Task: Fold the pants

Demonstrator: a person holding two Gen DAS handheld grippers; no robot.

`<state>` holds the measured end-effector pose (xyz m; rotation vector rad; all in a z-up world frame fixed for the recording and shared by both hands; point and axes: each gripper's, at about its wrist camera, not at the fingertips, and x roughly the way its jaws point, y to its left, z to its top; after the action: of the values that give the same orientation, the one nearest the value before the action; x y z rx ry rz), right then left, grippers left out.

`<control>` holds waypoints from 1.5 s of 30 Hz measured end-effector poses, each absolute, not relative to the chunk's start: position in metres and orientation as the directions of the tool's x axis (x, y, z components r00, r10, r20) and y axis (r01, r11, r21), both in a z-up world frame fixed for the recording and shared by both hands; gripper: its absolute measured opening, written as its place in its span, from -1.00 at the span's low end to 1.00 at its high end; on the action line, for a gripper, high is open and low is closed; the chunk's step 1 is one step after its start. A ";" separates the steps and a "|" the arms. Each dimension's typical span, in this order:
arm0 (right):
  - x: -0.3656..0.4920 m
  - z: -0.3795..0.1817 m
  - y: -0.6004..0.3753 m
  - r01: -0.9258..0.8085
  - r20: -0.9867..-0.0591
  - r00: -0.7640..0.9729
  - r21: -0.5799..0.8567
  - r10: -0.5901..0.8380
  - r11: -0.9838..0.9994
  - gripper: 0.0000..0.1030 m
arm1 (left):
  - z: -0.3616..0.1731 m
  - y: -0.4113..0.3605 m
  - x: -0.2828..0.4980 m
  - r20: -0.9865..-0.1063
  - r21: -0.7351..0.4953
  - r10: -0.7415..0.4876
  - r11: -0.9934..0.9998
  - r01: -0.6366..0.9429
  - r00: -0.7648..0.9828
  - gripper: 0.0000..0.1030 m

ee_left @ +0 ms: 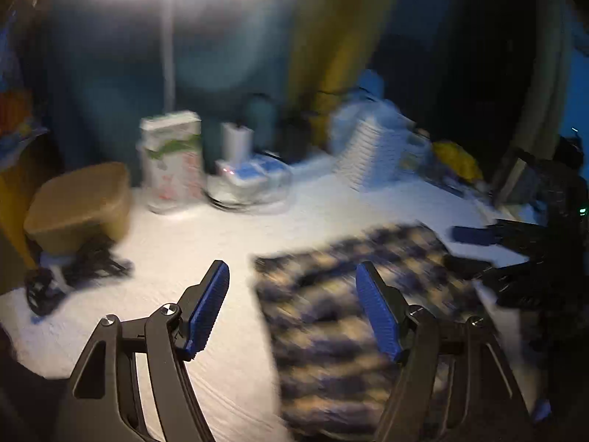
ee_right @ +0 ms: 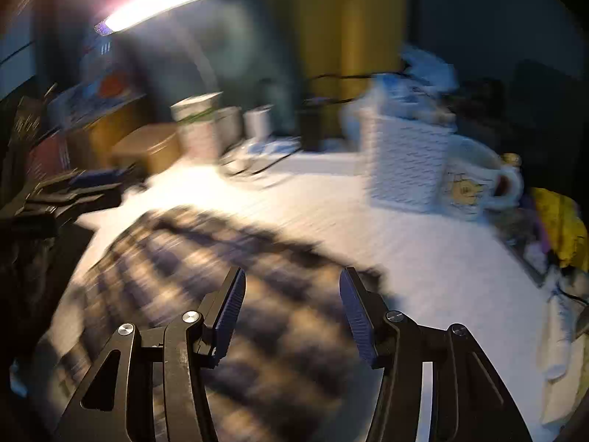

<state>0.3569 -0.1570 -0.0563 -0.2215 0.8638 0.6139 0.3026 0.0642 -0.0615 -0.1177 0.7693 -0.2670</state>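
Observation:
The checked pants (ee_left: 342,316), dark blue and beige, lie in a folded heap on the white surface (ee_left: 206,258). My left gripper (ee_left: 292,280) is open and empty, above the pants' left edge. My right gripper (ee_right: 292,283) is open and empty, above the pants (ee_right: 191,276) in its own view. The right gripper also shows at the right edge of the left wrist view (ee_left: 515,254), beside the pants. The left gripper shows at the left edge of the right wrist view (ee_right: 73,191). Both views are blurred by motion.
At the back stand a brown box (ee_left: 81,202), a white carton (ee_left: 173,158), a white woven basket (ee_right: 408,162), a mug (ee_right: 475,184) and small clutter. A yellow cloth (ee_right: 563,228) lies at the right. A black tangle of straps (ee_left: 73,272) lies at the left.

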 end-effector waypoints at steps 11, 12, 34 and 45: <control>0.295 -0.106 -0.135 -0.647 -0.860 0.352 0.062 0.370 0.760 0.09 | -0.118 0.035 0.287 -0.761 -0.215 -0.325 0.943 0.254 0.561 0.39; 0.291 -0.108 -0.141 -0.646 -0.860 0.354 0.060 0.368 0.761 0.10 | -0.118 0.036 0.289 -0.765 -0.210 -0.319 0.945 0.251 0.559 0.39; 0.240 -0.071 -0.213 -0.607 -0.823 0.444 0.016 0.355 0.795 0.24 | -0.094 0.031 0.236 -0.785 -0.167 -0.251 0.966 0.197 0.566 0.39; 0.218 -0.104 -0.205 -0.662 -0.867 0.385 -0.021 0.316 0.749 0.29 | -0.118 0.032 0.217 -0.836 -0.133 -0.193 0.979 0.152 0.514 0.39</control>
<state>0.2183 -0.2047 -0.1039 -0.3972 0.9942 0.6445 0.2167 0.0319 -0.1178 -0.0451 1.0098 -0.2073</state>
